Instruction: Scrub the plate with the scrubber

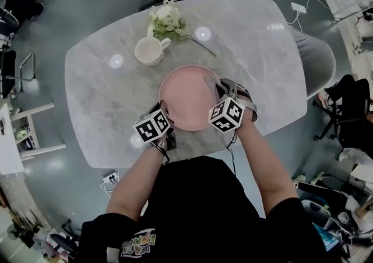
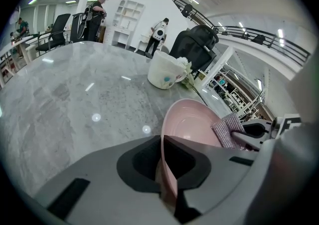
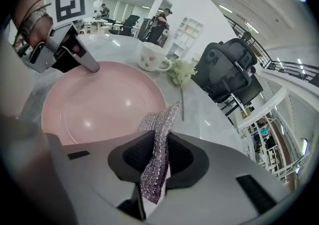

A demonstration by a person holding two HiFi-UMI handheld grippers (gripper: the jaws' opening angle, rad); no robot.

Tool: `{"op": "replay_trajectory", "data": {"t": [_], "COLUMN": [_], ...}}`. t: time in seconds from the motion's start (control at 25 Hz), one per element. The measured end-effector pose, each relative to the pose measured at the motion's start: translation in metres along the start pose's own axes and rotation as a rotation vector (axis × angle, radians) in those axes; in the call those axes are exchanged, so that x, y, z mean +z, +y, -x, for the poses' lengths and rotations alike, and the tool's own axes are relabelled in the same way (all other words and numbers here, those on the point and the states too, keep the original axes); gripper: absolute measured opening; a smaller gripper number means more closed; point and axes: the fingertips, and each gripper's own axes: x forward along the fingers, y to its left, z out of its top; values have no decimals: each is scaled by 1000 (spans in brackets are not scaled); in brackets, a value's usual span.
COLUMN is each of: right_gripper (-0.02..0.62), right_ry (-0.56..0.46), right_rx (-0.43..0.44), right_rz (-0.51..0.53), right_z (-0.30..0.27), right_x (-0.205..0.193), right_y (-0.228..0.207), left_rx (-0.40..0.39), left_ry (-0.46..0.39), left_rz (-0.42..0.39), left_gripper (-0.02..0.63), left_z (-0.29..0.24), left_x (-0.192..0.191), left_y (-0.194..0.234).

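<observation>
A pink plate [image 1: 187,97] is on the marble table [image 1: 105,93] in front of me. My left gripper [image 1: 164,111] is shut on its near left rim; in the left gripper view the plate [image 2: 192,124] rim runs edge-on between the jaws of that gripper [image 2: 167,169]. My right gripper [image 1: 220,87] is shut on a silver, glittery scrubber [image 1: 212,80] over the plate's right edge. In the right gripper view the scrubber [image 3: 158,134] hangs folded between the pads, its tip just above the plate [image 3: 99,104]. The left gripper [image 3: 92,67] shows at the plate's far side.
A white cup [image 1: 150,51] stands beyond the plate, with a sprig of white flowers [image 1: 168,20] lying next to it. Black office chairs stand past the table's far edge and a grey chair [image 1: 317,60] at its right end. People stand far off in the room.
</observation>
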Motion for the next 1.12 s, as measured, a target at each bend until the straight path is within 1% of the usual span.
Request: {"op": "replay_trajectory", "data": {"t": [0.08,0.2,0.32,0.44,0.48,0.68,0.76,0.92,1.12], "right_gripper": [78,77,77,77,77,77,77,77,76], "right_ry": [-10,-67,-143,-196,-214,-292,-304,-324,-371], "right_rx": [4,28,45,41,41,71,84,100,123], "right_rz": [-62,-228,-387,-490,-518,-673,-707,-713,-704], "right_z": [-1,1,9,22,26,47,55,75,105], "right_x": [2,8,13,12,11,5,1,-3,-5], "right_y": [-7,-18,-29,-40,-43,-51,-51,-46,-36], "left_rx": [-12,-31,-39,-45,-43,-19,-16,-26,-57], "left_ry": [14,37,38,13,2,-65,-92,-164,-276], "left_rz": [-11,-70,-136,-189,-208,-263,-283,-335,-440], "left_gripper": [28,31,49,109,120,121,117,95,34], "left_z": [-1,-2,-2,1,3,20,30,59,104], "left_x": [0,0,2,6,8,18,21,27,29], "left_y": [-2,-5,-4,-5,-6,-6,-9,-21,-43]}}
